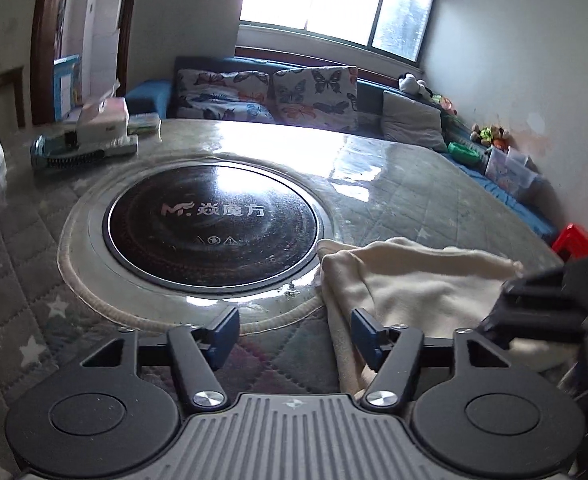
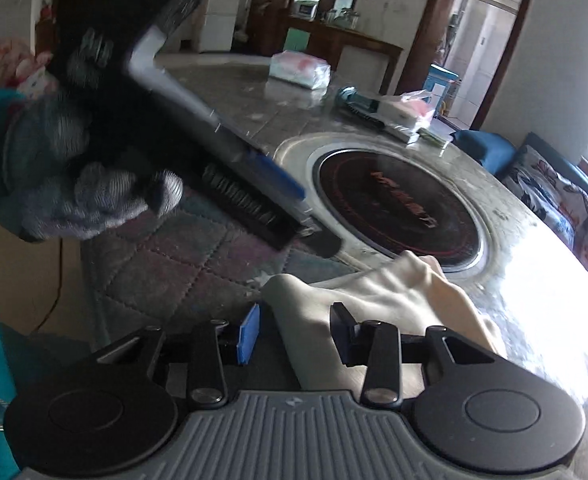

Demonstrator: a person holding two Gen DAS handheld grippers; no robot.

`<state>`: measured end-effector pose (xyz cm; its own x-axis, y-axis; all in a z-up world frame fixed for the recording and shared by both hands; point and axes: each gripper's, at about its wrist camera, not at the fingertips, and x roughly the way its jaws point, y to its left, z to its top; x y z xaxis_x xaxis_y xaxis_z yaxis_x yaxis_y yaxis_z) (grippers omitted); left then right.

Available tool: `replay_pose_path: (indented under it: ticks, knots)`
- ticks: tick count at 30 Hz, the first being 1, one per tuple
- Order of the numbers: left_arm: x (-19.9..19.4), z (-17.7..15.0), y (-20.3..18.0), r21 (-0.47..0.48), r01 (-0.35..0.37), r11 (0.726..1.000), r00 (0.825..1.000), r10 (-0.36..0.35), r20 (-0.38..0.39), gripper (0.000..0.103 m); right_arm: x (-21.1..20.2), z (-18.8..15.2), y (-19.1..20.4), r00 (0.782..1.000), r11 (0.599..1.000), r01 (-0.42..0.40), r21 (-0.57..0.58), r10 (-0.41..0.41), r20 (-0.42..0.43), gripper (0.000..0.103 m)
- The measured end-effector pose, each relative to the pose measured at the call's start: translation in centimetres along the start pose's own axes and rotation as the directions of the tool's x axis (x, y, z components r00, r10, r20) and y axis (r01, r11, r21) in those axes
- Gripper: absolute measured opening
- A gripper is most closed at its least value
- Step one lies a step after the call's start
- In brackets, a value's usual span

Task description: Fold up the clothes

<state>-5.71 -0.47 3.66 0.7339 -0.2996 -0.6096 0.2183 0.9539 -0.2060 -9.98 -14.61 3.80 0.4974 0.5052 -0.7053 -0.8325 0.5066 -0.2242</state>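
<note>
The left gripper [image 1: 296,334], black with blue pads, stands open over the quilted grey table cover [image 1: 21,280]. Between its pads only the cover shows; the cream soft-fabric garment [image 1: 410,280] lies beside its right finger, and I cannot tell if it touches it. The right gripper [image 2: 294,334] is also open, partly. The edge of the same cream garment lies between its pads, but the pads do not press on it, so nothing is held.

The garment rests in a loose heap on the table, just beside the round black glass cooktop [image 1: 213,224] with the metal ring, and one corner of it reaches the ring. In the right wrist view a hand in a grey knitted glove [image 2: 89,196] holds the left gripper, blurred, above the table.

I judge the folding is at an early or middle step: the cloth shows creases and one doubled edge, but no neat flat shape. What remains is to grasp the edges again, to lay them over, and to smooth the piece.
</note>
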Motion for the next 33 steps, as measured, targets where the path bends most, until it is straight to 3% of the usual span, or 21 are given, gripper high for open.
replay_pose_path:
  ticks: [3, 7, 10, 15, 20, 23, 25, 31, 33]
  knots:
    - [0.2, 0.3, 0.1, -0.043, 0.029, 0.999, 0.999, -0.03, -0.014, 0.069, 1.1, -0.1, 0.4, 0.999, 1.0, 0.029, -0.01, -0.029, -0.016, 0.037]
    - [1.1, 0.6, 0.0, -0.11, 0.068, 0.992, 0.996, -0.074, -0.05, 0.069, 0.8, -0.3, -0.3, 0.999, 0.999, 0.042, 0.033, -0.042, 0.005, 0.017]
    - [1.9, 0.9, 0.1, -0.191, 0.098, 0.977, 0.991, -0.114, -0.073, 0.069, -0.3, -0.4, -1.5, 0.999, 0.994, 0.025, 0.111, -0.03, 0.045, 0.013]
    - [3.2, 1.6, 0.5, -0.344, 0.126, 0.931, 0.98, -0.171, -0.103, 0.069, -2.1, -0.7, -3.0, 0.994, 0.979, 0.011, 0.205, -0.033, 0.107, 0.012]
    - [5.0, 1.8, 1.1, -0.492, 0.135, 0.86, 0.964, -0.23, -0.136, 0.067, -3.2, -1.1, -3.6, 0.989, 0.972, 0.012, 0.236, -0.046, 0.137, 0.011]
    - [5.6, 1.9, 1.0, -0.523, 0.142, 0.841, 0.959, -0.247, -0.136, 0.049, -3.3, -1.2, -3.7, 0.989, 0.97, 0.004, 0.243, -0.039, 0.14, 0.011]
    - [6.2, 1.7, 1.0, -0.535, 0.139, 0.834, 0.956, -0.253, -0.146, 0.022, -3.3, -1.4, -3.7, 0.99, 0.97, 0.001, 0.243, -0.035, 0.138, 0.011]
    - [6.1, 1.7, 0.4, -0.484, 0.141, 0.864, 0.964, -0.231, -0.131, 0.016, -5.1, -3.0, -4.7, 0.986, 0.948, 0.017, 0.318, -0.068, 0.15, 0.02]
    - [6.0, 1.8, 0.3, -0.462, 0.136, 0.876, 0.968, -0.218, -0.129, 0.016, -6.1, -4.3, -5.9, 0.983, 0.924, 0.079, 0.375, -0.134, 0.124, 0.024]
